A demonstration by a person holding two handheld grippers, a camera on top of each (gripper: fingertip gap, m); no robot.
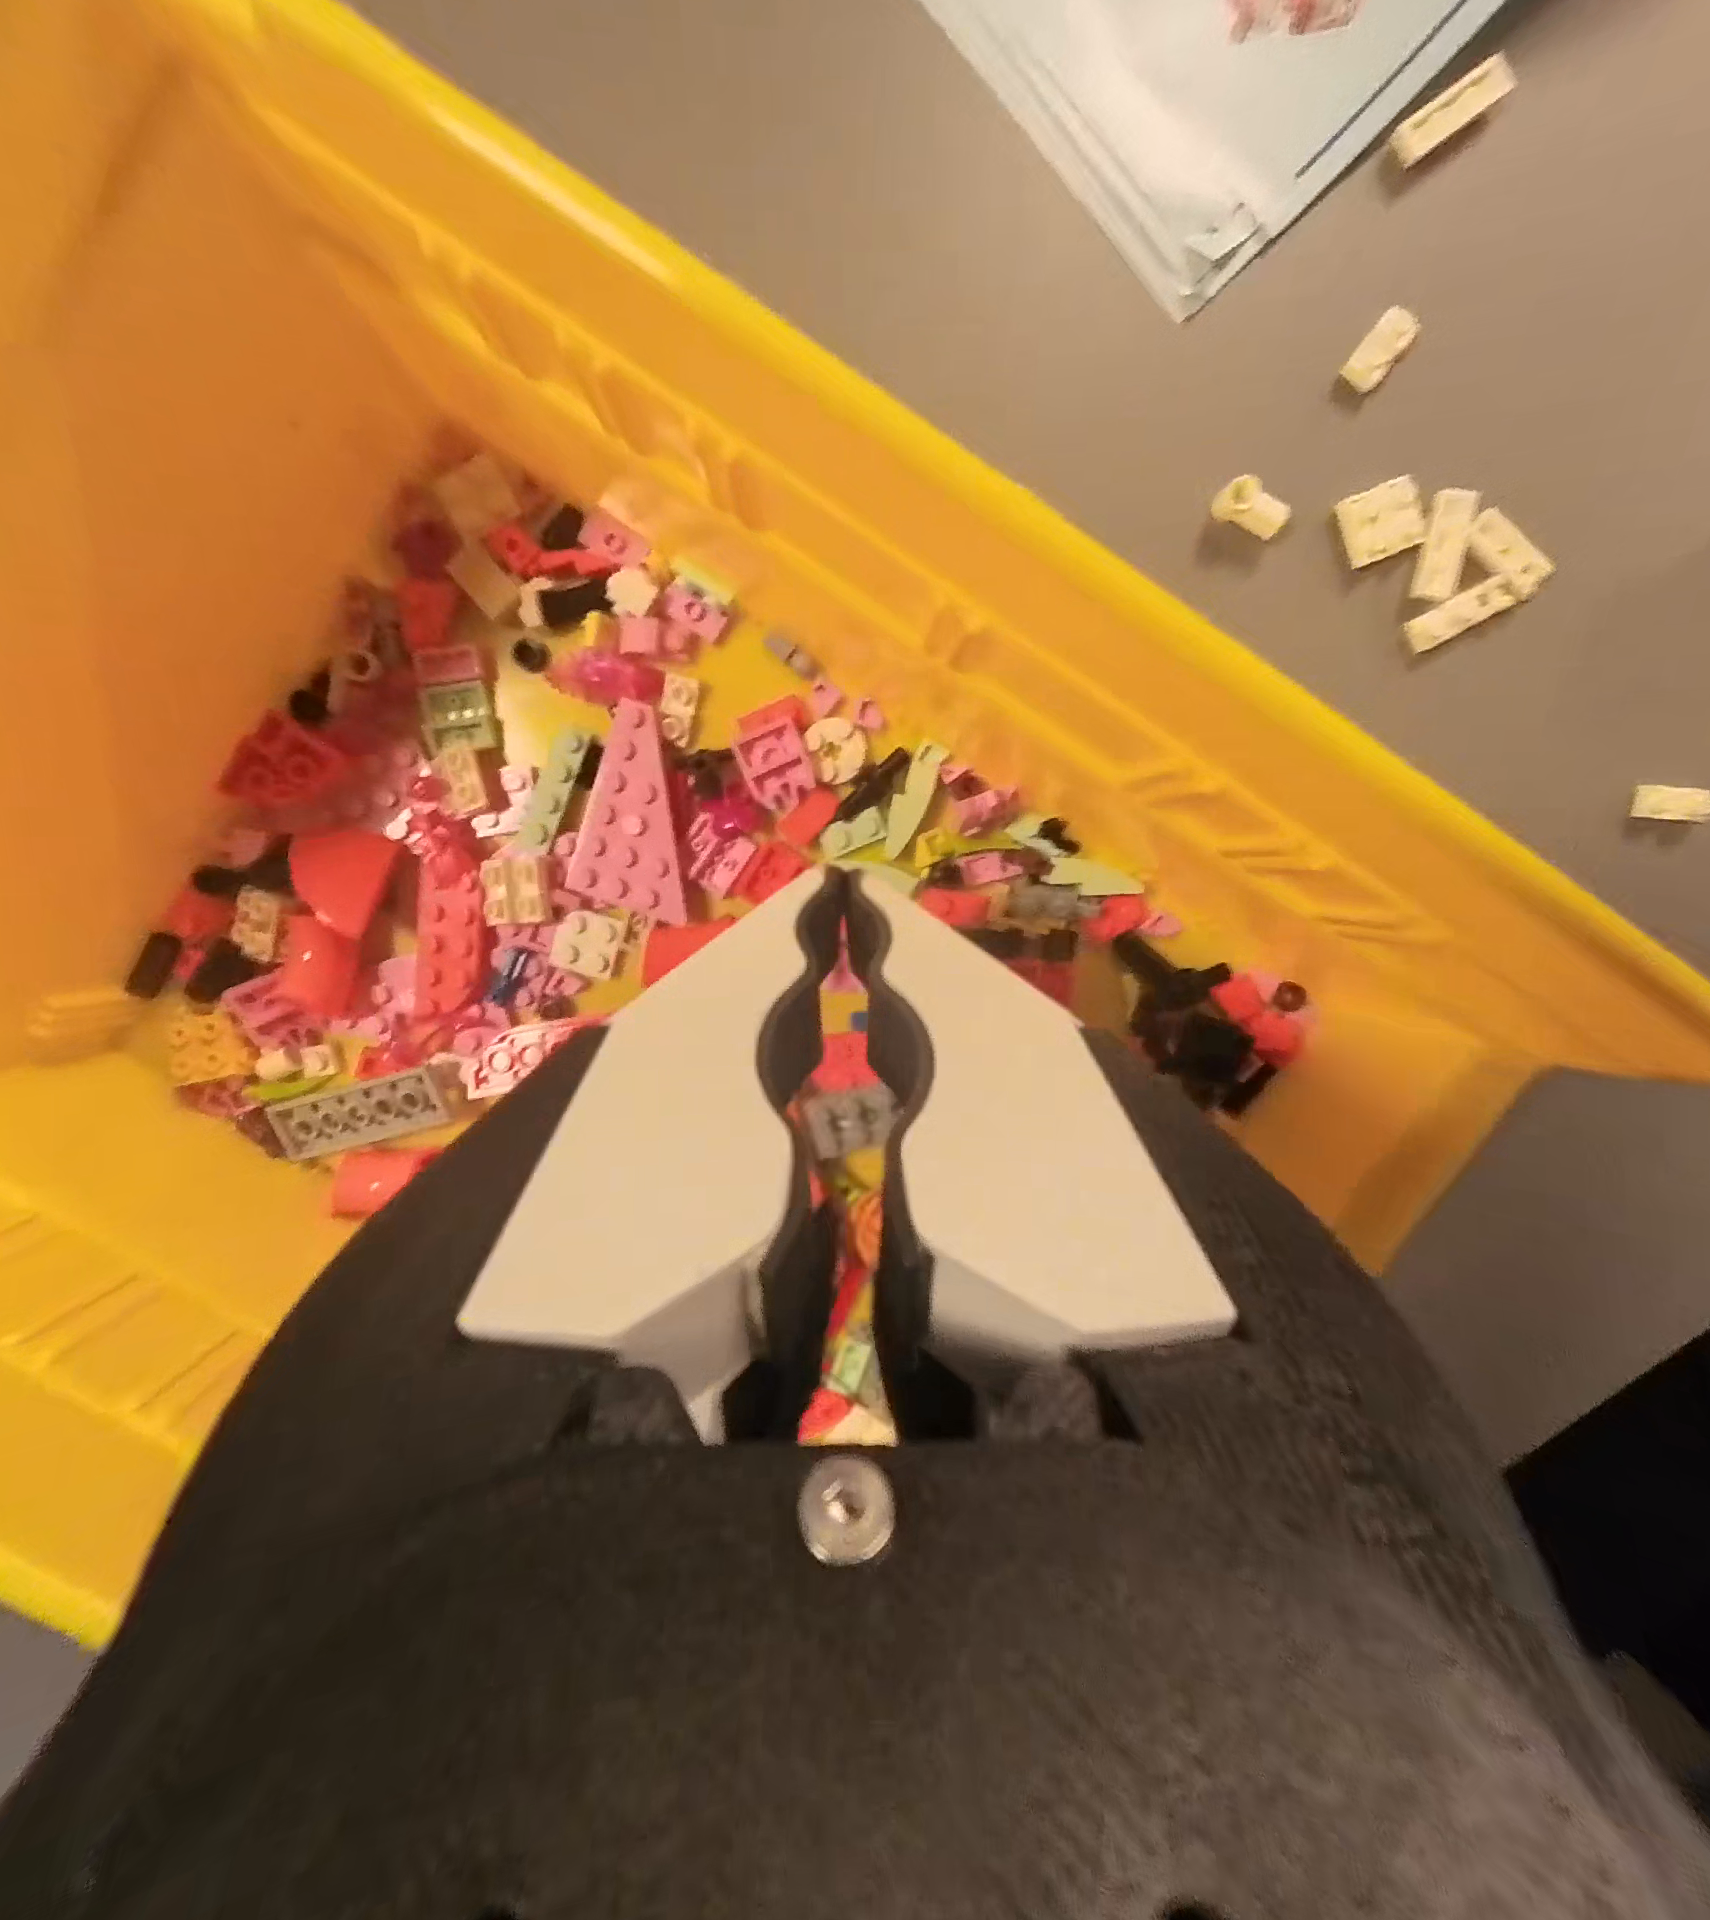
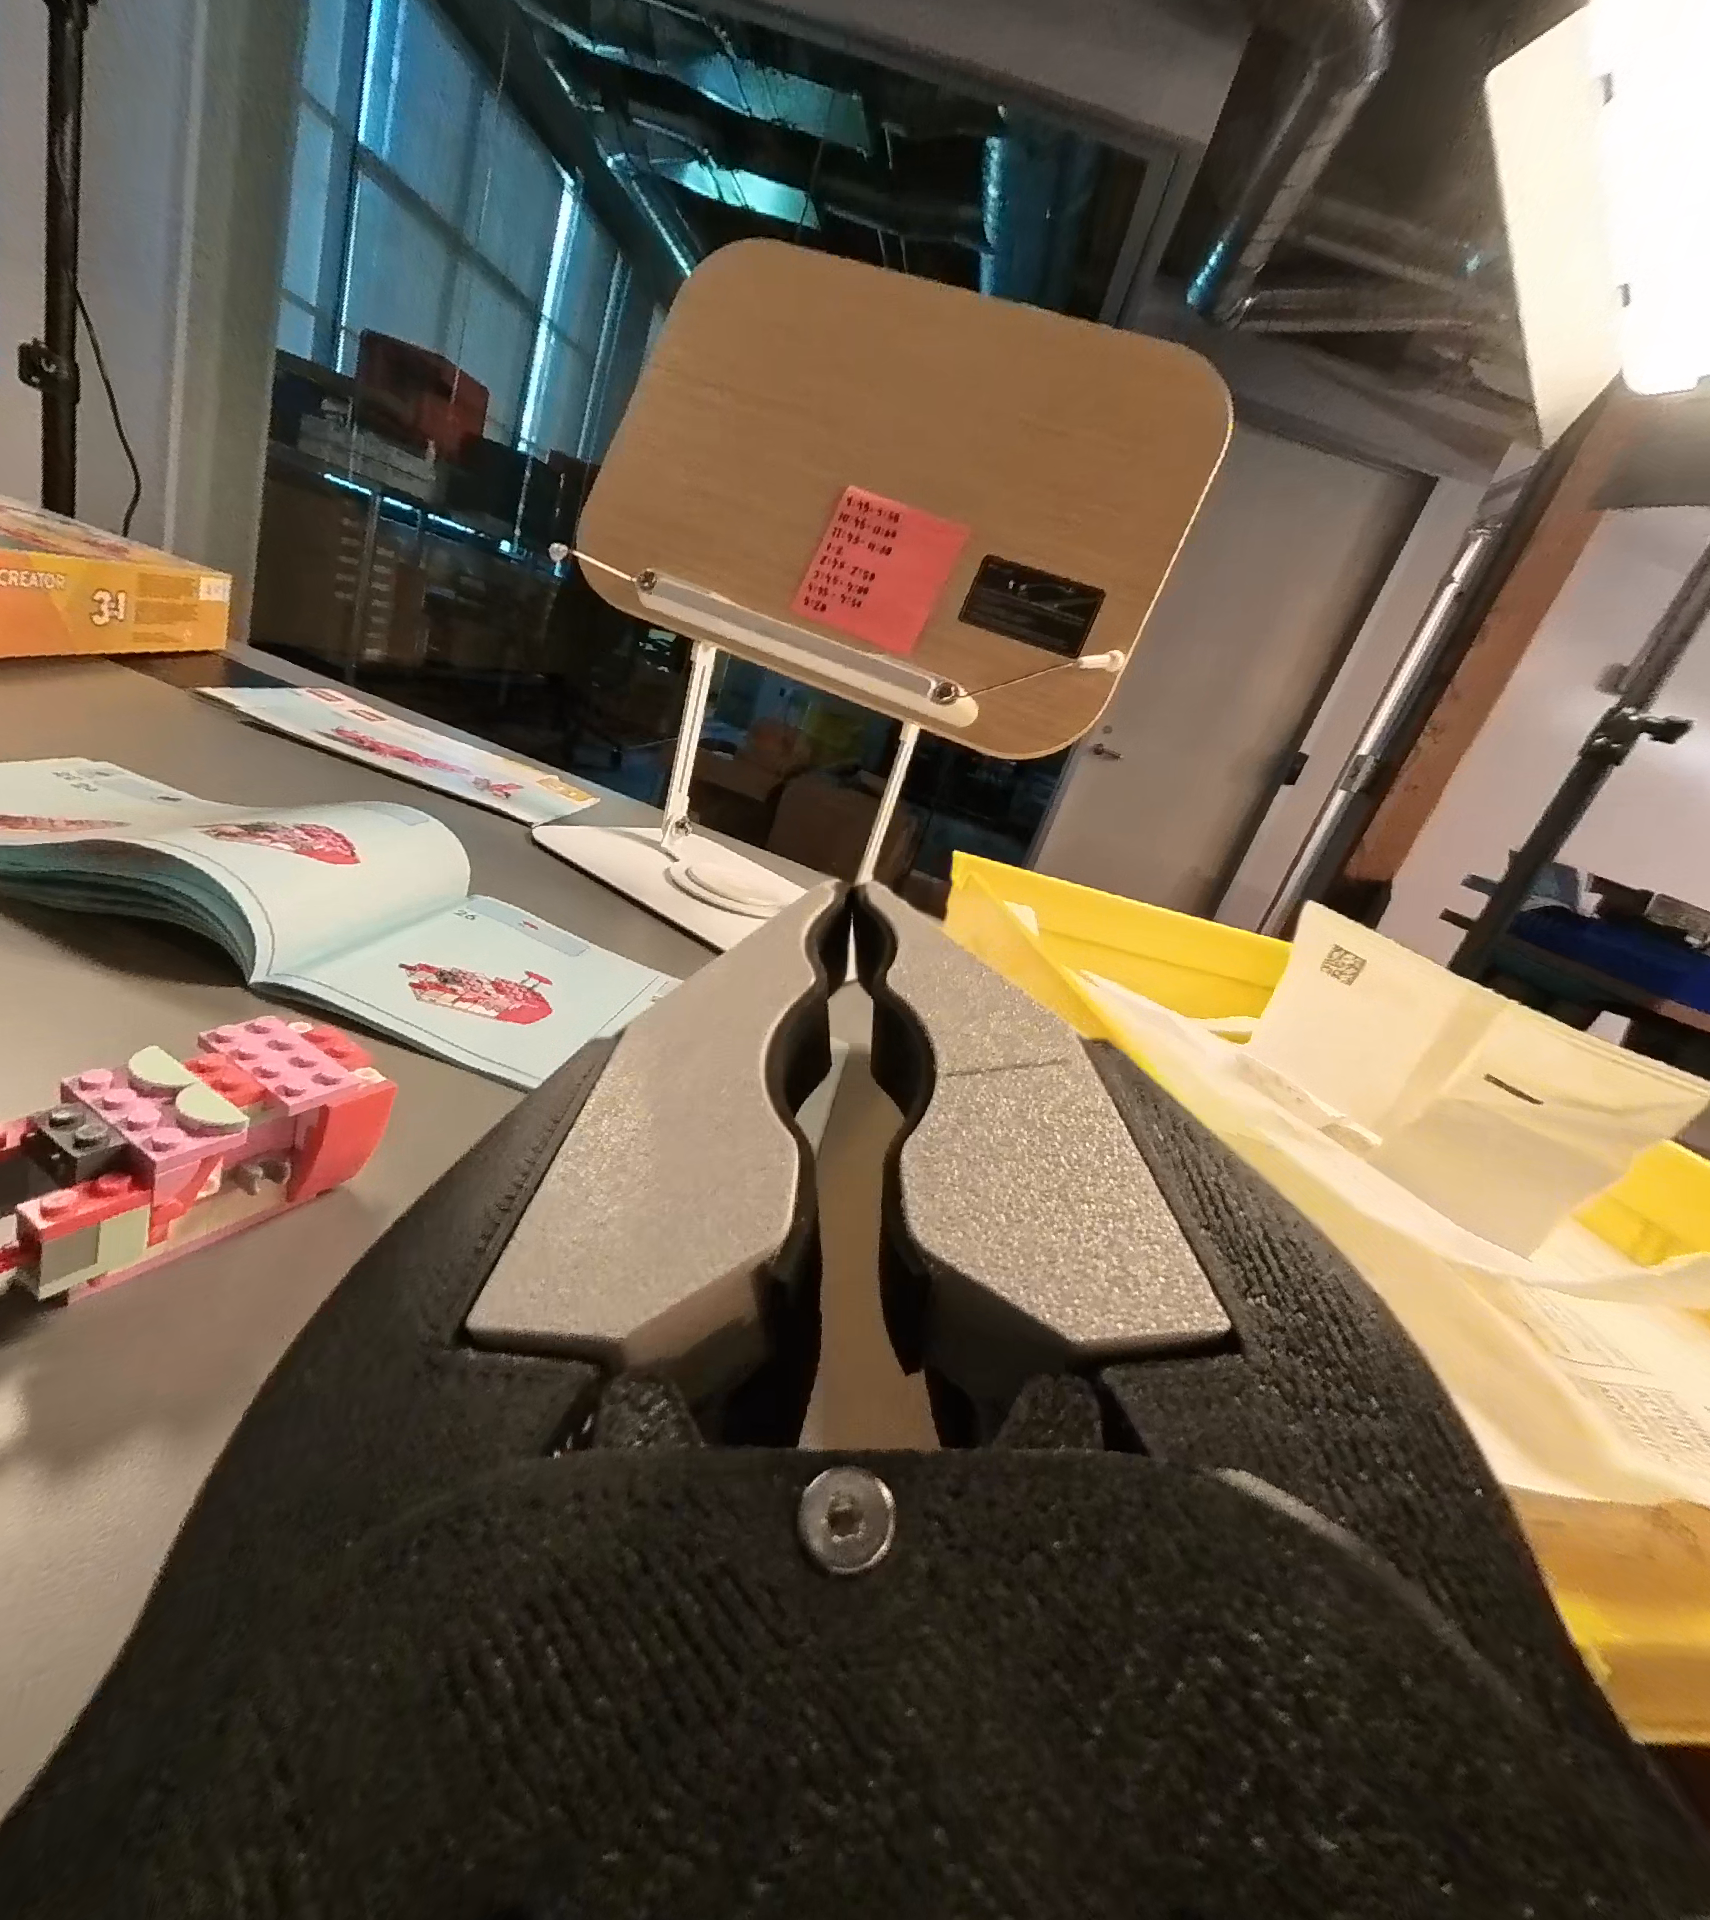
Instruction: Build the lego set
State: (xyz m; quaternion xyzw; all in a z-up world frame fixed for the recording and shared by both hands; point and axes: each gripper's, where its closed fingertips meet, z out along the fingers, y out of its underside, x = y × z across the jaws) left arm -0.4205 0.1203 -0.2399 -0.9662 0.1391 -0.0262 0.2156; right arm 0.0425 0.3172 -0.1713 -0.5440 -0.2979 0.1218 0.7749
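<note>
In the left wrist view, my left gripper is shut, its fingertips together low inside a yellow bin, right at a pile of pink, red, black and pale green bricks. Whether a brick is pinched at the tips is not visible. Several cream pieces lie on the grey table outside the bin. In the right wrist view, my right gripper is shut and held above the table. A partly built pink and red model lies on the table to its left, beside an open instruction booklet.
A wooden book stand on a white base stands behind the right gripper. A second yellow bin with paper bags is at the right. A set box and another booklet lie far left. A booklet corner shows beyond the brick bin. Across from one pair of fingers to the other is roughly 50 cm.
</note>
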